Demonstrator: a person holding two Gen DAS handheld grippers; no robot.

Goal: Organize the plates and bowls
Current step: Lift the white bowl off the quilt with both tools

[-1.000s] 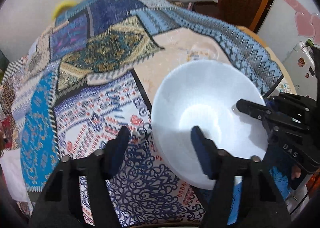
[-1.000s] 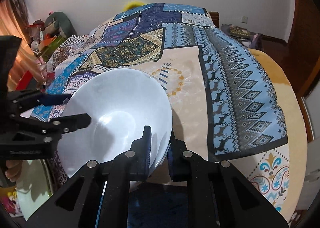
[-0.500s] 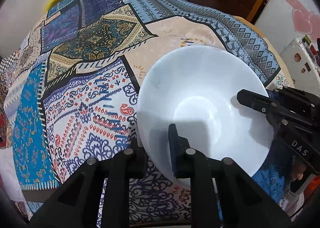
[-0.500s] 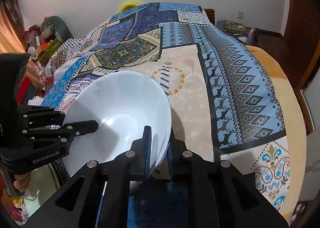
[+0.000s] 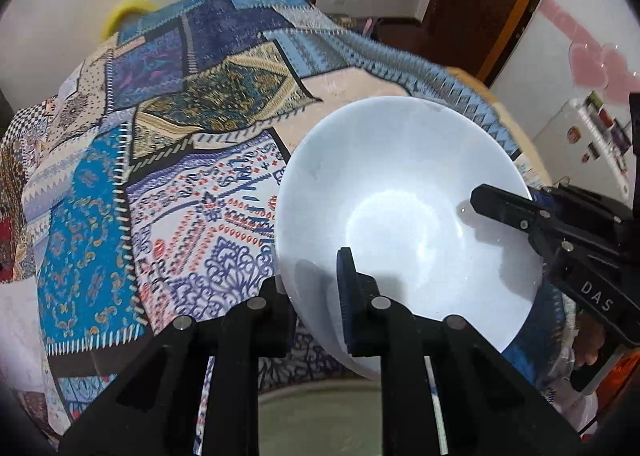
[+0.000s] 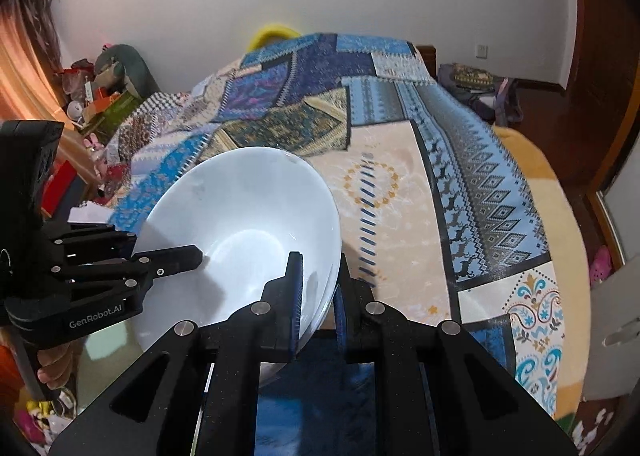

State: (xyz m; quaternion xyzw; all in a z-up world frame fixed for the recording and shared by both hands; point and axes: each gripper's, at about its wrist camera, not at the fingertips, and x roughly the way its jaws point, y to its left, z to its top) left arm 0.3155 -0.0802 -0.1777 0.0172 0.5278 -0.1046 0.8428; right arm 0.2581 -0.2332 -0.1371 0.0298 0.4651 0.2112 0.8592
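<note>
White bowl clenched at opposite rims (tilted): left gripper, right gripper jaws.

Glossy smooth white bowl, patterned woven cloth bedspread, matt black tongs

- Left gripper: matte black plastic body, angular cut-out arms, round silver screw heads, dark blue ribbed pads on the fingers; white "GenRobot.AI" lettering on its side.
- Right gripper: same black construction, silver screws, blue pads; white "DAS" marking.
</note>
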